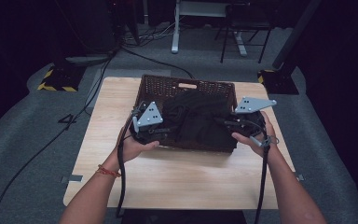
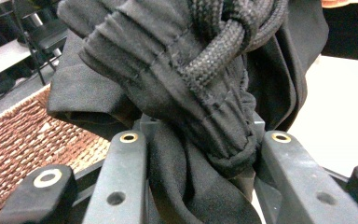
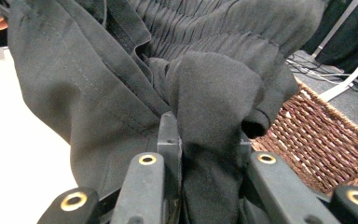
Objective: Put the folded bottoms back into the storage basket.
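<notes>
one person stands at the worktop [image 1: 177, 172], and two forearms come in from the near edge, each hand wrapped round one tool. so two tongs in all: the left tongs [image 1: 161, 132] and the right tongs [image 1: 226, 123], each topped by one grey three-cornered plate and trailing one black cable down past the wrist.

between them is one black garment [image 1: 196, 122], a single bundle of dark cloth. it sits over one brown wicker basket [image 1: 186, 86], which stands on the far half of the worktop. the cloth covers most of the basket's inside and spills over its near rim.

the left tongs are clamped down on the garment [image 2: 200, 140]; in the left gripper view a gathered, stitched edge is bunched between the two black jaws, and one thick braided cord [image 2: 214, 56] is knotted through the cloth just above. the basket [image 2: 23, 135] weave shows low at the left of that view.

the right tongs are likewise closed on the garment [image 3: 209, 107]; in the right gripper view a fold of cloth is pinched between the two jaws, with pleated fabric rising behind it. the basket [image 3: 317, 140] edge lies to the right there.

the two tongs grip opposite sides of the bundle, left and right, near the basket's front corners. one orange band circles the left wrist [image 1: 106, 171].
</notes>
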Demonstrator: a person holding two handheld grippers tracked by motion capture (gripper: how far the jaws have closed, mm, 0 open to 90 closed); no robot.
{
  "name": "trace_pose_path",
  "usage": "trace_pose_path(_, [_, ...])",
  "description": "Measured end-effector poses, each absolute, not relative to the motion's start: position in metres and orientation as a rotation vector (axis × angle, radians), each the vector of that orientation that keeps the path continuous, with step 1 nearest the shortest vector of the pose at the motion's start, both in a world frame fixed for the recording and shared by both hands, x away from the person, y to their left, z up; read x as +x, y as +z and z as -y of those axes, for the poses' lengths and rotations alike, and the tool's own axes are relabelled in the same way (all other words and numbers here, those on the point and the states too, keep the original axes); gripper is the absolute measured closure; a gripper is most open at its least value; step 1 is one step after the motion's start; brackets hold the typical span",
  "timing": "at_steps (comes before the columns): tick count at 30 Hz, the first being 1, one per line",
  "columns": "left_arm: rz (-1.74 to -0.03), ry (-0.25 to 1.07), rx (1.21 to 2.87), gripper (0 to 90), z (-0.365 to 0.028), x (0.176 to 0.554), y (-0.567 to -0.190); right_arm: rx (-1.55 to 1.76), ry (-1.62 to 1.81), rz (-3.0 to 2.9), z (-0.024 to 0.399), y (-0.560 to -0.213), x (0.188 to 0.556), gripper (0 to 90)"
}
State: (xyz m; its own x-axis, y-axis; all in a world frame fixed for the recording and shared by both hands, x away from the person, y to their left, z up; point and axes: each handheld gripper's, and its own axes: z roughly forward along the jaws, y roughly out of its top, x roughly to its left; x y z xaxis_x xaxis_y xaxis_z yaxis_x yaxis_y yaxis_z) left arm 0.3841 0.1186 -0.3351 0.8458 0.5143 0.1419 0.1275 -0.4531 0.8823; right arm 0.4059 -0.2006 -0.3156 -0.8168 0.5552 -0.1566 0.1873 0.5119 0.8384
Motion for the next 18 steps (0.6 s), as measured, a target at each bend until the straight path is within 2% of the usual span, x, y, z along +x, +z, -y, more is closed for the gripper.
trace_pose_path(18, [-0.542, 0.522, 2.027, 65.5, -0.117, 0.429, -0.335, 0.673, 1.207, -2.33, 0.185, -0.32, 0.453, 74.8])
